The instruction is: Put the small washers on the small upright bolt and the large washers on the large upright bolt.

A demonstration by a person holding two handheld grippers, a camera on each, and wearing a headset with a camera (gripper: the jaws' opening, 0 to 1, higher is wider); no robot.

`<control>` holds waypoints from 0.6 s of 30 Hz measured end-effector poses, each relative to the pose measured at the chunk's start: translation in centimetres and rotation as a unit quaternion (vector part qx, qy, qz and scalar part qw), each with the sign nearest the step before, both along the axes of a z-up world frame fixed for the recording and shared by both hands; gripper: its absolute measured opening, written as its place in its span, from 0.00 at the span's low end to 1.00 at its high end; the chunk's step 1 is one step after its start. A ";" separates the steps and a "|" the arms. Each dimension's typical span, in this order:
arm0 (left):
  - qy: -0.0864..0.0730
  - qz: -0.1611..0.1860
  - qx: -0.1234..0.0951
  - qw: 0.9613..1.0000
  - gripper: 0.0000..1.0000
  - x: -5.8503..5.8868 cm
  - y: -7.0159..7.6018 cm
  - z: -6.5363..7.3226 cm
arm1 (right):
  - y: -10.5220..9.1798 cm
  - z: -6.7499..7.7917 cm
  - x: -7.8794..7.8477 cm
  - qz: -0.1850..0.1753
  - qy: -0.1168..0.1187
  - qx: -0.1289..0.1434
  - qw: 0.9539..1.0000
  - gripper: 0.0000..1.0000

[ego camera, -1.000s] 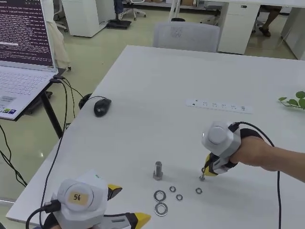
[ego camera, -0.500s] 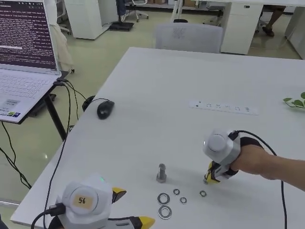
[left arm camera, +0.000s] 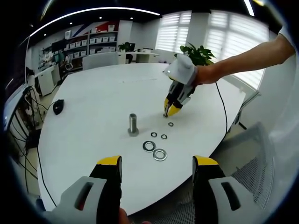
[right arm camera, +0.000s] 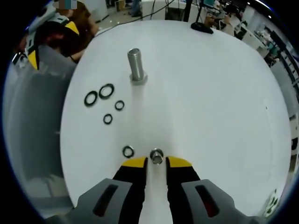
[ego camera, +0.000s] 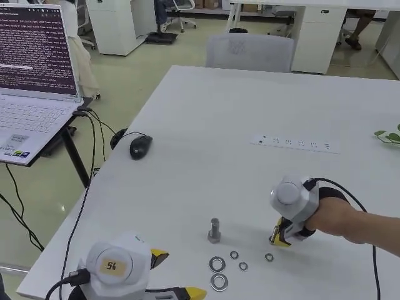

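**Right gripper at the small bolt; all washers loose on the table**

- Right gripper (right arm camera: 156, 162): jaws drawn close, one on each side of the small bolt (right arm camera: 156, 155). The bolt stands upright at their tips with its long axis vertical. The gap is too thin to read, so I cannot tell whether the bolt is clamped or only bracketed.
- Left gripper (left arm camera: 158, 162): jaws spread wide with nothing between them, held low at the near edge of the table (ego camera: 206, 125).
- Large bolt (ego camera: 214, 230): upright on its head, well apart from the right gripper and farther from the near edge than the washers.
- Small washers (right arm camera: 128, 151): three, lying flat. One is just beside the small bolt, off the right gripper's left jaw tip. The other two lie between that one and the large washers.
- Large washers (left arm camera: 149, 146): two, flat and side by side. They are the items closest to the near edge and lie directly ahead of the left gripper.
- Progress: no washer sits on either bolt, so I judge the sorting not yet begun.

Judgement on the next move: the right gripper is nearer the small washers, and the closest one needs only a short sideways reach. The left gripper is nearer the large pair. Both bolts load from straight above.

Room: bare tabletop lies beyond the bolts. The mouse (ego camera: 140, 146) and power strip (ego camera: 294, 143) are far off. The large washers lie near the table edge, so a nudge toward the person could push them off.
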State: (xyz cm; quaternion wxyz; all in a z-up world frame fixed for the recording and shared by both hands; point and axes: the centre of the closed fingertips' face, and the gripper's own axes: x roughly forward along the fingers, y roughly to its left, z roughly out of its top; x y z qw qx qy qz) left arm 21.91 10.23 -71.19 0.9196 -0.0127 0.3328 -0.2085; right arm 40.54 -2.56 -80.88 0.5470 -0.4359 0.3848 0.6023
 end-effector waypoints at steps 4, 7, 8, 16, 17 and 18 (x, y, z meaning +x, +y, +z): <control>0.000 -0.001 0.001 1.000 0.60 -0.1 0.0 0.0 | 0.0 0.7 0.1 -0.013 -0.001 0.012 1.000 0.21; -0.001 -0.002 0.001 1.000 0.60 -0.2 0.0 0.0 | -0.3 1.3 0.2 -0.020 -0.008 0.021 1.000 0.23; -0.001 -0.002 0.001 1.000 0.60 -0.2 0.0 0.0 | -0.5 1.5 0.3 -0.026 -0.013 0.025 0.999 0.24; -0.003 -0.008 0.001 1.000 0.60 -0.1 0.0 0.0 | -2.3 2.7 -0.1 -0.071 -0.016 0.053 0.996 0.27; -0.003 -0.009 0.001 1.000 0.60 -0.1 -0.1 0.1 | -2.7 2.7 -0.2 -0.080 -0.016 0.058 0.995 0.27; -0.003 -0.010 0.001 1.000 0.60 -0.1 -0.1 0.1 | -2.9 2.7 -0.4 -0.084 -0.013 0.061 0.995 0.27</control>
